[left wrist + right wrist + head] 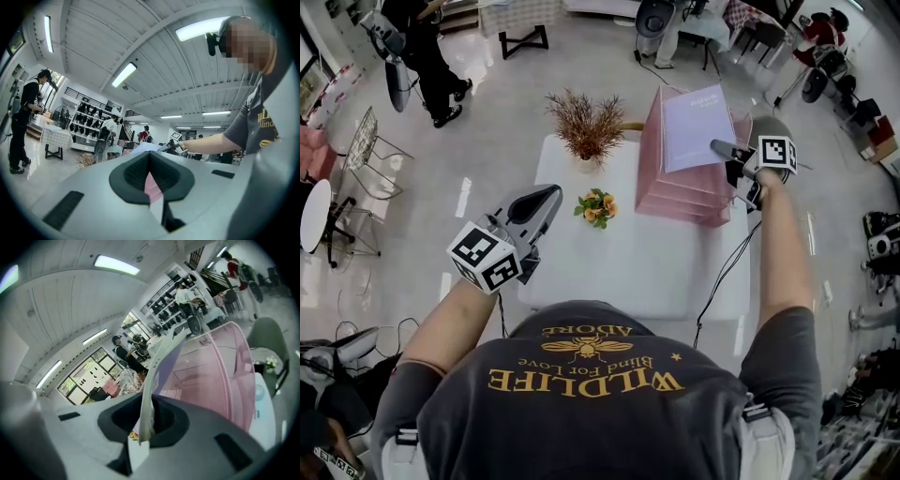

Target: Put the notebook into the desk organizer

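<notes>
Right gripper point(722, 147) jaws clamp the notebook point(697, 127) by its edge, light and bendy by the look; left gripper point(546, 200) jaws together, empty.

White table point(628, 262), dried grass bouquet point(586, 122), small orange flowers point(596, 207), bystander in black point(427, 56)

Light: bright, even, from ceiling strip lamps point(124, 75) and windows point(79, 376) | Glare: sheen on pale floor point(462, 197); white table point(656, 262) nearly overexposed | Shadows: soft, faint | Optics: fisheye bending, dark vignetted corners in both gripper views | Focus: head view sharp throughout; notebook point(164, 364) edge and right gripper point(144, 420) blurred near lens; far background small, soft
</notes>
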Demonstrator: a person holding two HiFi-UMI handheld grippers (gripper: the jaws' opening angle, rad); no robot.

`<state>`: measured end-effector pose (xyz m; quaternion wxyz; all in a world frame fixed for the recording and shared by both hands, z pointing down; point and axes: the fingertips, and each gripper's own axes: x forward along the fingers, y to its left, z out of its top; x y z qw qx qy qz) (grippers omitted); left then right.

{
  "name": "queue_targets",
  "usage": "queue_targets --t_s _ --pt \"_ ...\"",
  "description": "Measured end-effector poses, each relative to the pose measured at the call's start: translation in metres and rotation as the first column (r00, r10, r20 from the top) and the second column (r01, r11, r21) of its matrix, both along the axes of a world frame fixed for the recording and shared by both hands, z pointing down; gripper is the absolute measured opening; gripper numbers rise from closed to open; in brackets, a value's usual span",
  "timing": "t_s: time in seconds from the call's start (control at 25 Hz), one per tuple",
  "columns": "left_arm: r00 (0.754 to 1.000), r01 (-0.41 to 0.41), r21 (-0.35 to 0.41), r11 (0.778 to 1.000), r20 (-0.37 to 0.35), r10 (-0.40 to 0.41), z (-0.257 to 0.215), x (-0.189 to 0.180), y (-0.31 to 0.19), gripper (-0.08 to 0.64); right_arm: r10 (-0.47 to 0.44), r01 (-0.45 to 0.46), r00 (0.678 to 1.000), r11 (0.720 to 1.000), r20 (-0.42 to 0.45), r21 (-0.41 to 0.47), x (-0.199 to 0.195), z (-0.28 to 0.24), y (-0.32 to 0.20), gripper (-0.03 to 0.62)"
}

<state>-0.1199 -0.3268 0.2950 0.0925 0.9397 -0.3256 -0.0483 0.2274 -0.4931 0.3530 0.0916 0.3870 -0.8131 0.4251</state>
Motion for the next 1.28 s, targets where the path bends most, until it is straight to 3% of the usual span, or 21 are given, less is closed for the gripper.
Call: queue_targets --t_s 0.12,0.24,0.36,0.52,0.72,1.0,1.08,1.16,1.28 --pt "1.000 -0.007 -0.003 1.000 0.000 0.007 -0.001 0.002 0.001 -0.002 0.073 -0.076 0.996 0.995 -0.050 -0.060 0.013 0.018 0.000 0.054" --pt "1.000 -0.018 -0.006 1.000 -0.003 0.018 0.000 0.005 0.000 -0.002 0.065 -0.087 0.963 0.993 -0.263 -0.073 0.018 0.038 0.001 0.072" --pt "1.000 -0.030 -0.005 1.000 -0.008 0.030 0.000 0.010 0.001 0.000 0.050 -0.091 0.876 0.994 -0.479 -0.063 0.021 0.055 0.001 0.090" --pt "0.999 -0.048 -0.001 0.999 -0.009 0.048 0.000 0.017 0.005 -0.001 0.074 -0.118 0.752 0.993 -0.656 -0.024 0.024 0.066 0.002 0.121" --pt "0.998 -0.055 -0.003 0.998 -0.018 0.055 -0.001 0.017 0.009 0.000 0.144 -0.154 0.633 0.986 -0.761 0.058 0.029 0.064 0.003 0.177" --pt "0.998 -0.063 -0.005 0.998 -0.019 0.063 0.000 0.018 0.010 0.000 0.275 -0.179 0.508 0.961 -0.816 0.213 0.048 0.044 0.001 0.302" --pt "0.998 -0.063 -0.001 0.998 -0.020 0.063 -0.001 0.018 0.009 0.000 0.305 -0.167 0.513 0.952 -0.803 0.255 0.046 0.032 0.000 0.302" --pt "0.998 -0.062 0.004 0.998 -0.023 0.062 -0.003 0.017 0.007 0.000 0.334 -0.150 0.543 0.941 -0.771 0.302 0.039 0.018 0.001 0.302" --pt "0.998 -0.055 0.013 0.998 -0.026 0.056 -0.007 0.015 0.002 0.000 0.370 -0.099 0.627 0.911 -0.685 0.400 0.019 -0.011 0.006 0.302"
